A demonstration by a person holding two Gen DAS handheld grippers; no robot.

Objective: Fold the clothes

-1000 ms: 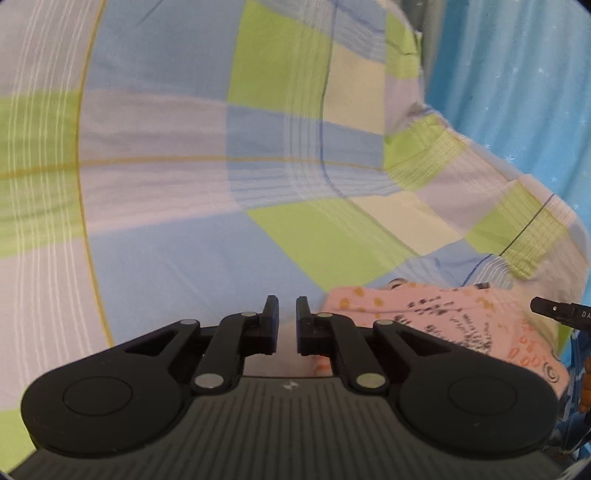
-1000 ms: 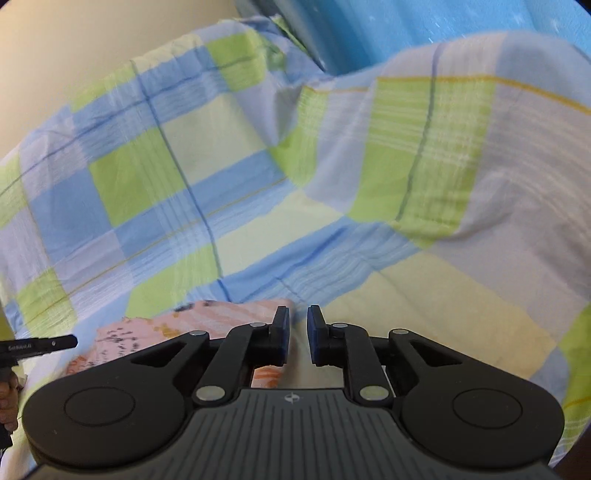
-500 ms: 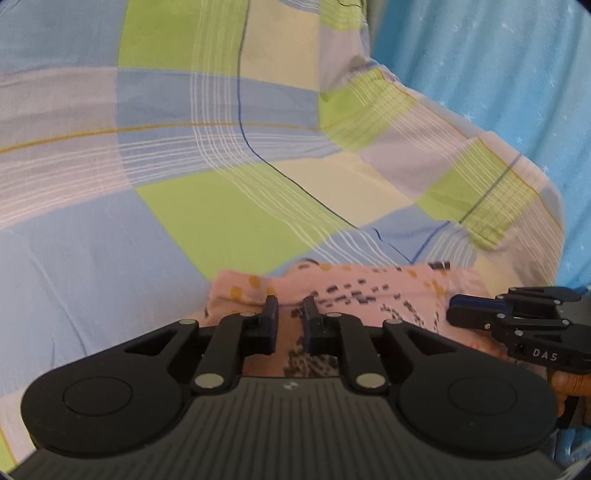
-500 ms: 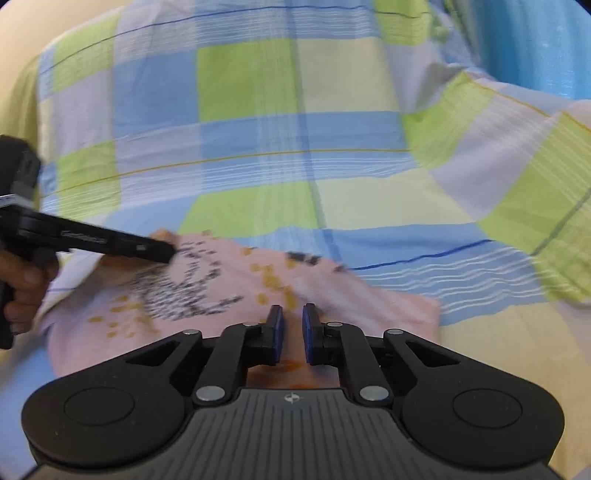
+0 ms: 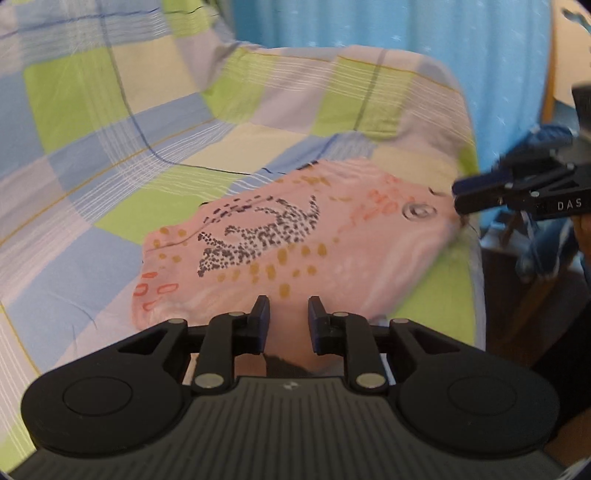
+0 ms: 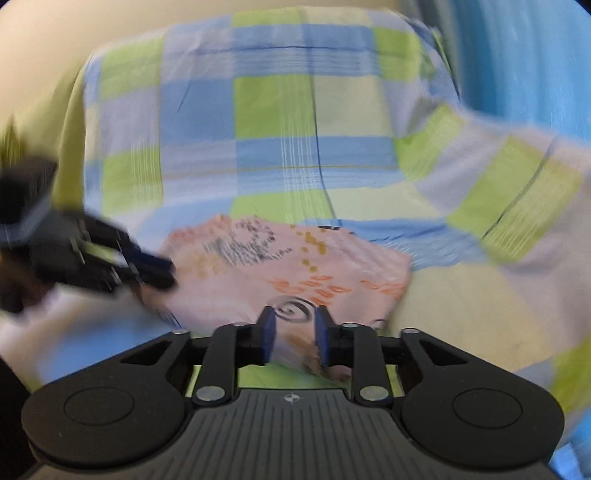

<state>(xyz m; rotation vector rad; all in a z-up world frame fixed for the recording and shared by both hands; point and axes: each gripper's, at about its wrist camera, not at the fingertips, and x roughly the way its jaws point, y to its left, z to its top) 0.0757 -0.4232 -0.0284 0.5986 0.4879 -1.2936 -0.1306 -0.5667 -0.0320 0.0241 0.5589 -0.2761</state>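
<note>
A pink garment printed with black dots and orange spots lies folded flat on the checked bedspread. My left gripper hovers at the garment's near edge, jaws parted, nothing pinched between them. The right gripper shows at the garment's far right corner in the left wrist view. In the right wrist view, the garment lies just ahead of my right gripper, which stands open over the spiral print. The left gripper appears blurred at the garment's left side.
The blue, green and cream bedspread covers the bed and rises at the back. A blue curtain hangs behind. The bed edge drops off at the right, with dark furniture beside it. A hand holds the right gripper.
Both grippers have pulled back from the garment and their jaws have widened. The pink garment, earlier mostly hidden under the fingers, now lies folded in full view.
</note>
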